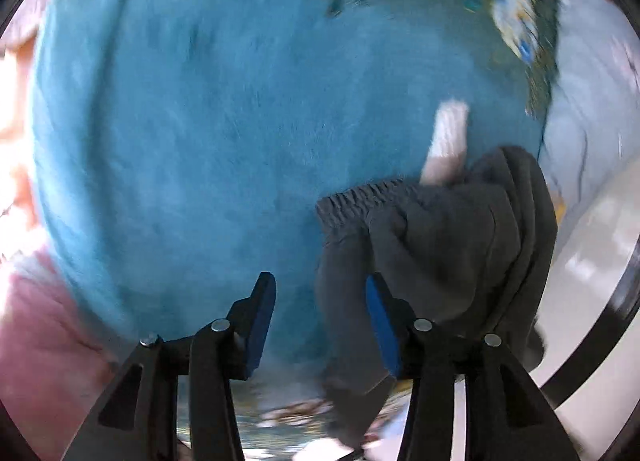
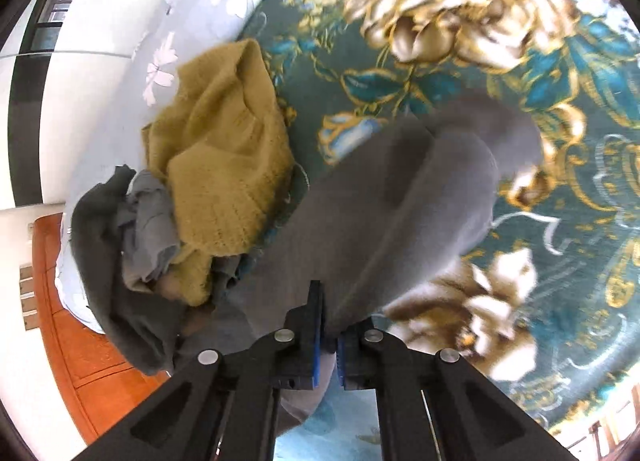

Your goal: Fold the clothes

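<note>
The left gripper (image 1: pixel 320 325) hangs spread over a teal fleece (image 1: pixel 224 133), a dark grey elastic-waisted garment (image 1: pixel 448 245) draped at its three o'clock finger, while the right gripper (image 2: pixel 327 325) pinches a grey garment (image 2: pixel 400 197) lying on the floral blanket (image 2: pixel 560 109), mustard knit (image 2: pixel 224 165) at ten o'clock.

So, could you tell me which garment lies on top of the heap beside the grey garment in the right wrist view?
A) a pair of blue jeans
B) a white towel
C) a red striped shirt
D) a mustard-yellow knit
D: a mustard-yellow knit sits on top of the heap of darker clothes, beside the grey garment spread on the floral blanket.
</note>
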Demonstrator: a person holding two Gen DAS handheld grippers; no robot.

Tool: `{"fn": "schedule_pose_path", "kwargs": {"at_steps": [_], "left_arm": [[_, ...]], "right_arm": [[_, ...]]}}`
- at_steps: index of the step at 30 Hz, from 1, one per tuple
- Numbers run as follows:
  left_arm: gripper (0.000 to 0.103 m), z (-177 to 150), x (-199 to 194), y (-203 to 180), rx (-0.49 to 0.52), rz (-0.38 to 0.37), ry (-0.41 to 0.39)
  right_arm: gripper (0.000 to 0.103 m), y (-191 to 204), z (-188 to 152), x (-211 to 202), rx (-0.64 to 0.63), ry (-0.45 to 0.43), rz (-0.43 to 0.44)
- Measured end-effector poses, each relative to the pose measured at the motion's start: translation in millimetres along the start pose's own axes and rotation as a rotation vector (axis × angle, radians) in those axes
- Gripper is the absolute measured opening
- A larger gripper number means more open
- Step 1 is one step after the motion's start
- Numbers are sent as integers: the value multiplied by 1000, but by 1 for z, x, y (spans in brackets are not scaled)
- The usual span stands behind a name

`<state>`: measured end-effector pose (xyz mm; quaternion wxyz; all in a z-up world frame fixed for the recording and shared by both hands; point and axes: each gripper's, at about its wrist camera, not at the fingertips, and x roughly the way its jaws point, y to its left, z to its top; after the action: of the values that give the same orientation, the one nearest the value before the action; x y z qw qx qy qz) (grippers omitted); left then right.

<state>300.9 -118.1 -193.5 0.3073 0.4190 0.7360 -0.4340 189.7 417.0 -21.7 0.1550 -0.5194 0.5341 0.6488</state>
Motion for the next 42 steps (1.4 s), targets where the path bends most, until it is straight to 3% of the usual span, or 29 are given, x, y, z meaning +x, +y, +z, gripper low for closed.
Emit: {"fn": "schedule_pose_path", "kwargs": {"at_steps": [5,10,11,13,14,15,17,21,25,30,35,37,40,42], "left_arm": [[59,1,44,16,-152,-110,35],[59,-8,72,26,-305,-210,86],[56,-8,73,23,-304,-214,87],[39,-6,70,16,-280,-209,85],[25,-4,67,10,-257,-198,78],[14,0,58,1,-211,-168,44],[8,8,38,-18,-117,-107,-23],[5,22,-8,-70,146,-33,-131],[5,25,-44,-100,365,3,-172],[5,26,-42,-61,458,193,-160],[5,37,-32,-22,452,457,-112],[5,50,-34,-6,383,502,-97],[6,61,-41,-5,328,457,-84],[7,64,-43,-13,334,465,-72]], "right_arm": [[6,15,-17,-11,6,-21,-35],[6,42,-14,-18,-36,-34,-59],[6,46,-12,-20,-43,-36,-63],[6,52,-10,-25,-49,-45,-66],[6,53,-9,-25,-49,-48,-66],[6,55,-9,-26,-51,-53,-68],[6,59,-9,-29,-58,-69,-86],[6,58,-9,-39,-65,-103,-94],[6,44,-20,-40,-72,-97,-106],[5,12,-40,-33,-39,-74,-162],[5,-30,-61,-25,4,-33,-249],[5,-47,-69,-21,26,-11,-275],[5,-61,-75,-18,53,1,-282],[8,-62,-75,-20,61,-6,-292]]}}
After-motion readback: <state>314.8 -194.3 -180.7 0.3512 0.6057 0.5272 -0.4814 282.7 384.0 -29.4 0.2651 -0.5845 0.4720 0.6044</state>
